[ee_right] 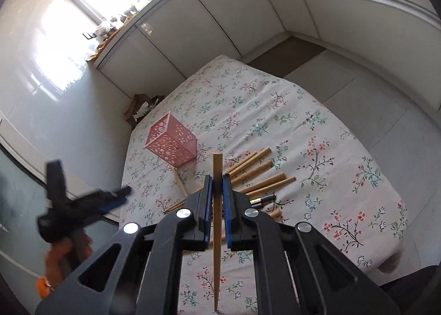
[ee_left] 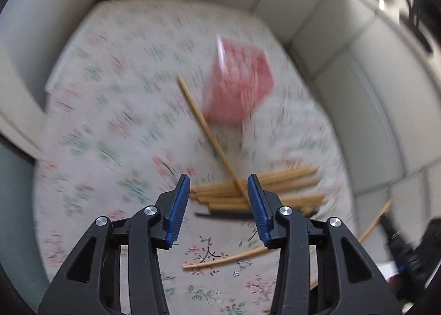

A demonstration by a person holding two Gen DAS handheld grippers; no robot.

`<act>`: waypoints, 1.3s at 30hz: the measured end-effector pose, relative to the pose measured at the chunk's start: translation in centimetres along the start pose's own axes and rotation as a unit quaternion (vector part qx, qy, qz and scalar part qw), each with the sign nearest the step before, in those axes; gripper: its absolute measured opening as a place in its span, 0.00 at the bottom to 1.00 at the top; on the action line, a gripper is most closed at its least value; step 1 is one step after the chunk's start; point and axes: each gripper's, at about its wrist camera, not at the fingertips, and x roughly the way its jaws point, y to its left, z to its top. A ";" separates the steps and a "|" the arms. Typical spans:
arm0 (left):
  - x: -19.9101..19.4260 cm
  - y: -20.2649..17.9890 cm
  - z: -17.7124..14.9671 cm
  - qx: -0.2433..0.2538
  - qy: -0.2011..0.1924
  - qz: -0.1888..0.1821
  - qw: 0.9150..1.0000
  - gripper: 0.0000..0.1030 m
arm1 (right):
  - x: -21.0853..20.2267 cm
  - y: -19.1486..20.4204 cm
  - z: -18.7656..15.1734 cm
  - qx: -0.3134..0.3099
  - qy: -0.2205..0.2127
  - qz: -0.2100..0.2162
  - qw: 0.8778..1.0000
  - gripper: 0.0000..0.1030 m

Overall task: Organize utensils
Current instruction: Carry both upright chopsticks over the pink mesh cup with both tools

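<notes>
Clamped in the right hand-held gripper [ee_right: 217, 193], one chopstick [ee_right: 217, 218] stood ready for the pink basket [ee_right: 171, 145] near the worktop's [ee_right: 344, 127] far-left edge; left hand-held gripper [ee_left: 218, 191], released, hovered over the chopstick pile [ee_left: 256, 188].

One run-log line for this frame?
right gripper: shut on chopstick | left gripper: open, empty, above chopstick pile | pink holder: upright on table

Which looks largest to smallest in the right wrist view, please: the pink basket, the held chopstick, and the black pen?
1. Held chopstick: longest in view, though it is nearest the camera, which inflates it.
2. Pink basket: bulkier, but spans less of the picture.
3. Black pen: smallest, partly hidden behind the right hand-held gripper.
</notes>
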 end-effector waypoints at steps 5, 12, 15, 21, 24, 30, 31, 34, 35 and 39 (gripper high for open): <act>6.0 -2.3 0.4 -0.008 -0.020 0.106 0.994 0.41 | 0.5 -2.1 0.4 0.019 0.011 0.003 1.000 0.08; 10.3 -1.4 2.5 -0.018 -0.031 0.195 0.980 0.10 | 1.3 -4.3 0.7 0.035 0.027 0.012 0.999 0.08; 8.9 0.7 1.9 -0.024 -0.025 0.220 0.975 0.07 | 1.4 -4.5 0.9 0.035 0.028 0.019 0.999 0.08; 3.8 7.3 -1.9 -0.043 0.012 0.208 0.977 0.07 | 1.6 -4.0 1.0 0.029 0.031 0.031 0.999 0.08; 2.5 8.1 -2.1 -0.020 0.065 0.141 0.988 0.24 | 2.2 -3.6 1.0 0.027 0.038 0.024 0.999 0.08; 0.8 8.3 3.6 0.014 0.051 0.161 0.985 0.54 | 3.0 -3.2 0.9 0.020 0.047 0.012 0.999 0.08; 1.5 8.4 5.2 0.016 0.057 0.171 0.984 0.54 | 3.1 -3.1 0.9 0.019 0.048 0.010 0.999 0.08; 3.5 8.6 8.2 0.014 0.066 0.184 0.981 0.52 | 3.4 -2.9 1.0 0.013 0.052 0.005 0.999 0.08; 4.2 8.8 8.3 0.013 0.071 0.186 0.980 0.50 | 3.6 -2.8 1.1 0.012 0.054 0.004 0.998 0.08; 6.5 9.1 9.0 0.025 0.098 0.197 0.975 0.07 | 3.8 -2.4 1.1 0.005 0.055 0.003 0.998 0.08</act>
